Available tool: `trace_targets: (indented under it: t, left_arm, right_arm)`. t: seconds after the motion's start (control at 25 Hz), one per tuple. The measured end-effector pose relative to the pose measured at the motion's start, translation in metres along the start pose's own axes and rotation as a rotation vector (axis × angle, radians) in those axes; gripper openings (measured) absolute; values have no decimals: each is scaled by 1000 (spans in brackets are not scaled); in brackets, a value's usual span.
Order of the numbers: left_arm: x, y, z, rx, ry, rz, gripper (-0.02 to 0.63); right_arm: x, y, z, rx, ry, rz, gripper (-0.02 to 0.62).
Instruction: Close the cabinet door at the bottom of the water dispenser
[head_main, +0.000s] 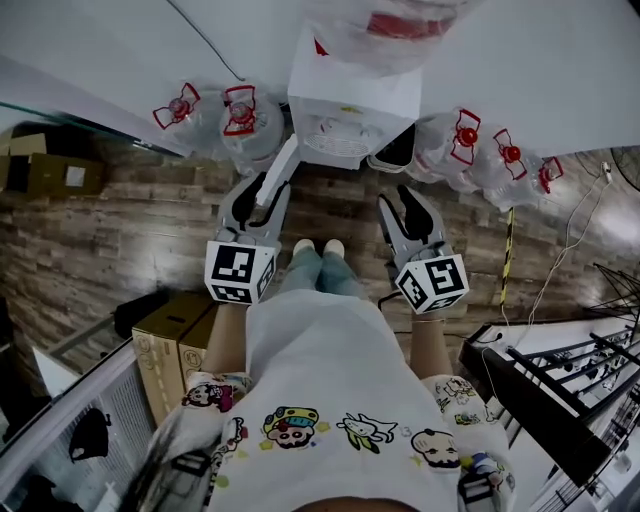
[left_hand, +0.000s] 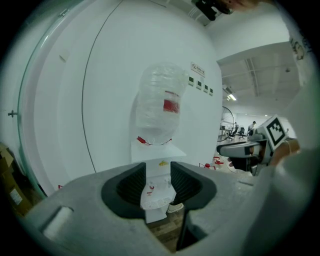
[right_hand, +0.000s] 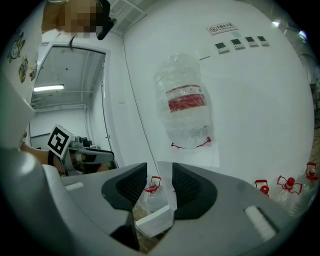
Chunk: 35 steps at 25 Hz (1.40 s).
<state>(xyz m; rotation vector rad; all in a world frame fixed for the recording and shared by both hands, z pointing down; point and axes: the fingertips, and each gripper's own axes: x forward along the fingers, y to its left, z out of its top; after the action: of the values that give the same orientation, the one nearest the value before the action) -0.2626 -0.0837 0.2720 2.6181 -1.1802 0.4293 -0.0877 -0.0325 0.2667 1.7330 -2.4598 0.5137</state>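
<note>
One cabinet door (head_main: 278, 172) stands swung out from the foot of the water dispenser (head_main: 350, 110), its white leaf angling towards the person and to the left side of the head view. It is not yet shut.

Several things could go wrong. A push that lands near the door's free edge may slide off it, and the jaw would then pass beside the leaf without moving it. A hard shove may make the door bounce open again, or rock the dispenser with the big bottle (head_main: 385, 25) on top. A wide sweep could also knock the spare bottles (head_main: 238, 115) standing on the floor just beside the cabinet.

The left gripper (head_main: 255, 195) is the nearer tool. From above the door's outer end lines up with its jaws, though I cannot tell whether they touch; in its own view the dispenser front sits between the jaws, some way beyond them. Its jaws are partly apart and hold nothing. The right gripper (head_main: 400, 205) hangs on the dispenser's other side, clear of the door, jaws likewise parted and empty.
</note>
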Motion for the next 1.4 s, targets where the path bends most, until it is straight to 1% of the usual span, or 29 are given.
trace_targets:
  t: [0.16,0.36,0.64,0.88,1.12,1.32,1.4]
  left_arm:
    - [7,3,-16,4,35,-34,147]
    - [20,2,-53,16,91,-81,149]
    - [46,13,-108,38,153,-108,149]
    - [67,26,-170,31,214,-102,161]
    - [91,42,-241,21,266,-88,172]
    - [115,58,-306,8,317,-61,199]
    - [122,65,-331,-14,351,-45,207]
  right_arm:
    - [10,2,-15,23,13,-19,152]
    - [19,-1,-41,57,18,-55,150]
    - [42,-10,-85,95,39,-79,149]
    - [60,-16,-136,132,63,-78,149]
    - [84,-25,-189,160,70,-80,149]
    - [91,-38,-228,185,88,-95,149]
    - [91,-42,-245,199,98,-102,149]
